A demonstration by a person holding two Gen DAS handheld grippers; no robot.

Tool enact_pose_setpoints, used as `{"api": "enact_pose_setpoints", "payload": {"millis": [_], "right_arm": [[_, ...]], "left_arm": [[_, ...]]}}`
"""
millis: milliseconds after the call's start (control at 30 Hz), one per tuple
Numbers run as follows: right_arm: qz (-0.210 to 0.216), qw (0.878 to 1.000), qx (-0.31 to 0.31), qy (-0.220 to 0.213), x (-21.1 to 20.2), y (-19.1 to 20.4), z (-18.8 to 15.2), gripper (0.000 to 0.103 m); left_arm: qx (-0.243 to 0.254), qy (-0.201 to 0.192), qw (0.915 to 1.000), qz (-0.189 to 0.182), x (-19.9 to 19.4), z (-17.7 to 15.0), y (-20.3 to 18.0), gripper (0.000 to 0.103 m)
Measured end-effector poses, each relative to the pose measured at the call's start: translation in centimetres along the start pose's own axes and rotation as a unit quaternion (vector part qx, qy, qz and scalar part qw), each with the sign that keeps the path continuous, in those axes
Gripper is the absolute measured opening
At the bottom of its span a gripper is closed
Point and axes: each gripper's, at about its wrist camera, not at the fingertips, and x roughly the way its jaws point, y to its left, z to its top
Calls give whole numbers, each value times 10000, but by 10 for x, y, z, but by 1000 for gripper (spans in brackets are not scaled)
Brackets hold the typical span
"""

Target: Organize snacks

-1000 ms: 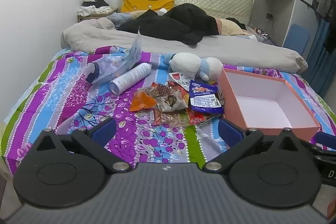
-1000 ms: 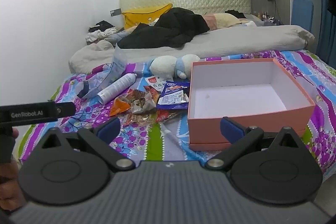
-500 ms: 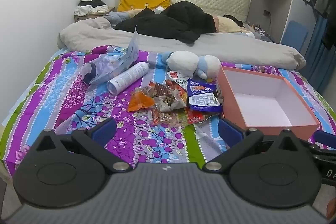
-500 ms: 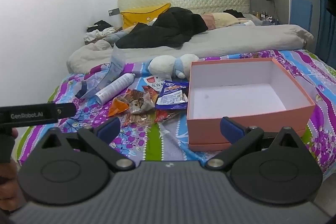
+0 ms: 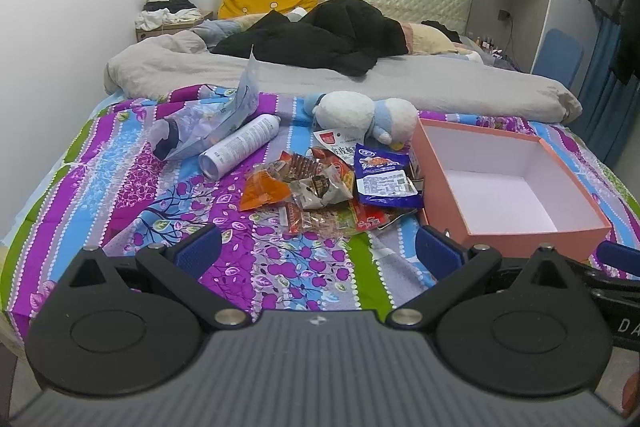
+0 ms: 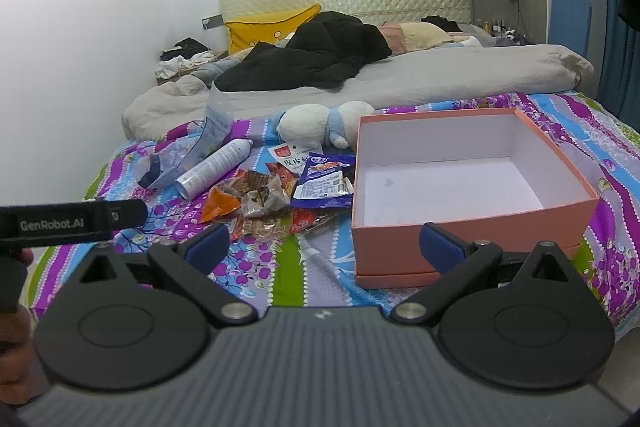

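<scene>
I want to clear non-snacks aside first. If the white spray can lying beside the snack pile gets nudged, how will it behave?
The white spray can lies on its side, so a sideways nudge would probably roll it, though the soft bedsheet should slow it. Its smooth round body looks rigid and may slip between the tongs unless gripped across the middle.

The bed (image 5: 132,195) carries snack packets (image 5: 320,187), a pink box (image 5: 516,227), a spray can (image 5: 240,147).

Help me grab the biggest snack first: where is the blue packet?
In both views the blue packet lies on the bedspread at the right edge of the snack pile, against the left wall of the pink box, just before the plush toy.
</scene>
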Motion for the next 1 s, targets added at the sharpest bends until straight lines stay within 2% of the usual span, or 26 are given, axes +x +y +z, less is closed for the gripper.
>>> {"api": "enact_pose_setpoints", "payload": {"millis": [200,433,567,733,1000], "right_arm": [[188,9996,191,-49,2,-3,-3,103],[53,9998,167,-40,3,-3,-8,103],[139,9997,207,-58,4,-3,-9,103],[-9,9999,135,29,5,2,-12,103],[24,9996,265,52,4,-1,-16,103]], "left_arm": [[8,39,10000,6,3,-2,2,103],[46,49,10000,10,5,-3,1,103],[64,73,10000,-1,7,-4,0,103],[81,98,9999,-26,10,-6,-1,103],[97,108,9999,-11,13,-8,0,103]]}}
